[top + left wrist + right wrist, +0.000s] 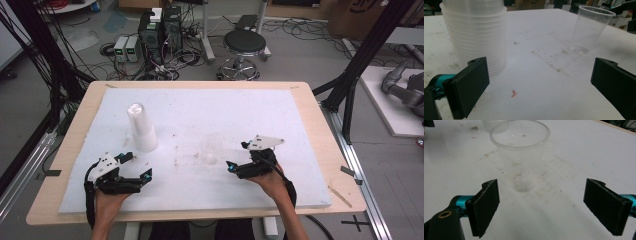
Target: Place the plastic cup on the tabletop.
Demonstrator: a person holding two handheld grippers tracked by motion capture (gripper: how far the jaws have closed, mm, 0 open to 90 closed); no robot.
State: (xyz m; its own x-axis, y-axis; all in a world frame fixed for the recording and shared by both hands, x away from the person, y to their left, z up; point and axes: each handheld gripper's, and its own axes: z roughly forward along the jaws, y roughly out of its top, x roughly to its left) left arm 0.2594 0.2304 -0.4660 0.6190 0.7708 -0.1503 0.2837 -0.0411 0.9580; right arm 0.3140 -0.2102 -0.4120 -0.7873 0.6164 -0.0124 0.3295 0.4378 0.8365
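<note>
A single clear cup (520,157) stands upright on the bench just ahead of the right tongs (541,207), centred between its jaws but untouched; the stack of cups (475,35) stands just ahead of the left tongs (541,87), towards its left jaw. The bench (310,110) carries a stained white sheet; cables, boxes and a stool (244,44) crowd the floor behind. Both tongs gape wide and hold nothing.

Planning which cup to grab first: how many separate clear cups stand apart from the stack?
1. The single cup stands upright on the white mat ahead of the right gripper, apart from the nested stack by the left gripper.
</note>
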